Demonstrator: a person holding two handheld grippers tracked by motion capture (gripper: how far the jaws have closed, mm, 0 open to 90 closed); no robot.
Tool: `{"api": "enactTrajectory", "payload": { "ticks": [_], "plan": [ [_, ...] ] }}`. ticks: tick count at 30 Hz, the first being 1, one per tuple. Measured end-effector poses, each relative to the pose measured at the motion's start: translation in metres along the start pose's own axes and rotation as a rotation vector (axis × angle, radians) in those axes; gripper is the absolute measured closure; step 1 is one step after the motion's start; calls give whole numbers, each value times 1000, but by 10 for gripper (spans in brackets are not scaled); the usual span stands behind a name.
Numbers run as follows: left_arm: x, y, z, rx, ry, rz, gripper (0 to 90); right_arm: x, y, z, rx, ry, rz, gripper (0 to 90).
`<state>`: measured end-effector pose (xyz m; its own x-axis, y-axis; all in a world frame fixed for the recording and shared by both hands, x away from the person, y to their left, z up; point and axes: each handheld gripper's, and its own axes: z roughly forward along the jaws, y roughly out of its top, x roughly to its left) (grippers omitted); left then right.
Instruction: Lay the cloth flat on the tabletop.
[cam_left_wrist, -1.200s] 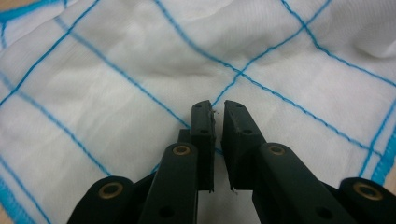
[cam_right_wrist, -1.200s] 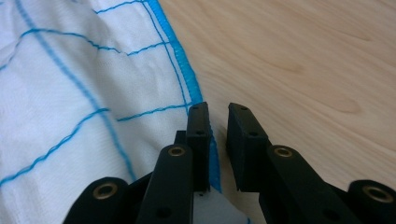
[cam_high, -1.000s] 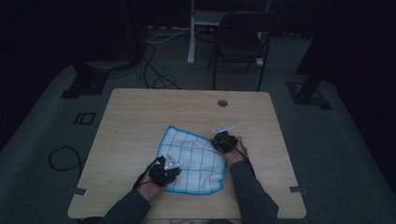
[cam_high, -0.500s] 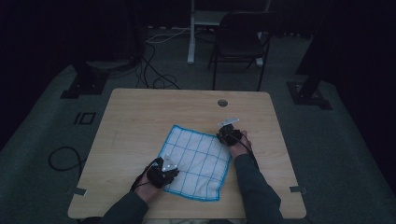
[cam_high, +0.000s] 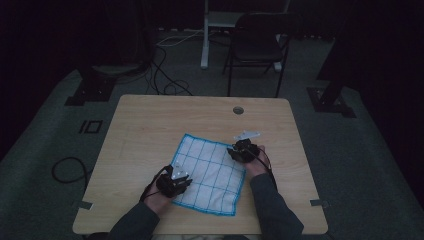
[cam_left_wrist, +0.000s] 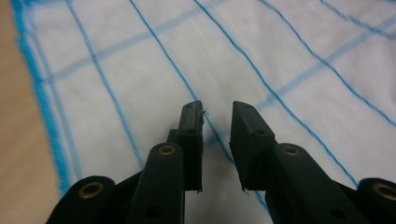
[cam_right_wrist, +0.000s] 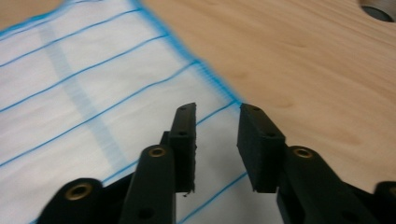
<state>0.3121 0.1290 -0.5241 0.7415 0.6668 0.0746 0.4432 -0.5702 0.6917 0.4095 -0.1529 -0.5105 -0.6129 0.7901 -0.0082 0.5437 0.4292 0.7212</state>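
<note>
Both hand-held grippers are seen released over the cloth: the left hand-held gripper (cam_high: 176, 181) hangs at the lower left of the high view, the right hand-held gripper (cam_high: 241, 150) right of centre. Their jaws have just been opening, and in the two gripper views a clear gap stands between each pair with only flat fabric behind it, nothing pinched.

A white dishcloth (cam_high: 210, 172) with blue grid lines and a blue hem is spread flat on the wooden worktop (cam_high: 150, 125), slightly turned, in the lower middle of the high view. It is judged to be light, soft and limp, so it would sag and fold wherever it is lifted and would slide easily on the smooth wood. The hem and the corners are judged the best places for a hold, since the thin edge must be pinched against the worktop.

In the left gripper view the jaws are aimed at the cloth's inner field, with the hem (cam_left_wrist: 44, 107) at the left of the frame. In the right gripper view the jaws are placed over the cloth's edge (cam_right_wrist: 205, 74), with bare wood at the upper right. Both forearms are brought in from the bottom of the high view, wrists tipped down.
</note>
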Motion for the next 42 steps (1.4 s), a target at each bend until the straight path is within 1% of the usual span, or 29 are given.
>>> {"api": "enactTrajectory", "payload": {
  "ticks": [3,5,6,8,10,12,15,17,19,20,24,26,27,31,36,39,42],
  "plan": [
    [10,7,1,-22,39,-6,730,19,-11,-18,-15,41,-40,669],
    [18,9,4,-26,60,-16,729,32,-20,-27,-14,55,-70,658],
    [22,10,6,-21,69,-17,726,37,-25,-31,-13,51,-91,654],
    [29,9,10,-27,77,-27,712,45,-36,-36,-4,68,-92,638],
    [35,6,13,-31,79,-53,706,50,-48,-39,6,74,-84,626],
    [38,2,15,-30,87,-70,703,52,-58,-39,23,69,-76,612],
    [41,-2,16,-30,100,-88,690,52,-68,-39,53,68,-63,595],
    [43,-4,18,-33,102,-108,677,51,-72,-39,52,80,-48,587],
    [43,-6,19,-30,101,-118,676,50,-74,-39,44,84,-40,587],
    [43,-7,19,-37,100,-124,677,50,-74,-39,44,83,-40,588],
    [43,-8,19,-40,102,-130,675,51,-75,-39,41,66,-65,587],
    [43,-10,19,-53,100,-153,671,52,-74,-38,35,46,-85,576],
    [43,-11,19,-57,99,-161,670,52,-74,-38,33,44,-89,574],
    [41,-11,19,-54,116,-170,670,45,-73,-35,21,47,-77,570],
    [40,-11,19,-53,122,-181,669,36,-72,-31,3,44,-64,571],
    [40,-11,19,-52,125,-186,669,31,-72,-29,-7,49,-66,573],
    [39,-10,19,-51,130,-192,668,26,-69,-26,-6,47,-62,573]
  ]
}}
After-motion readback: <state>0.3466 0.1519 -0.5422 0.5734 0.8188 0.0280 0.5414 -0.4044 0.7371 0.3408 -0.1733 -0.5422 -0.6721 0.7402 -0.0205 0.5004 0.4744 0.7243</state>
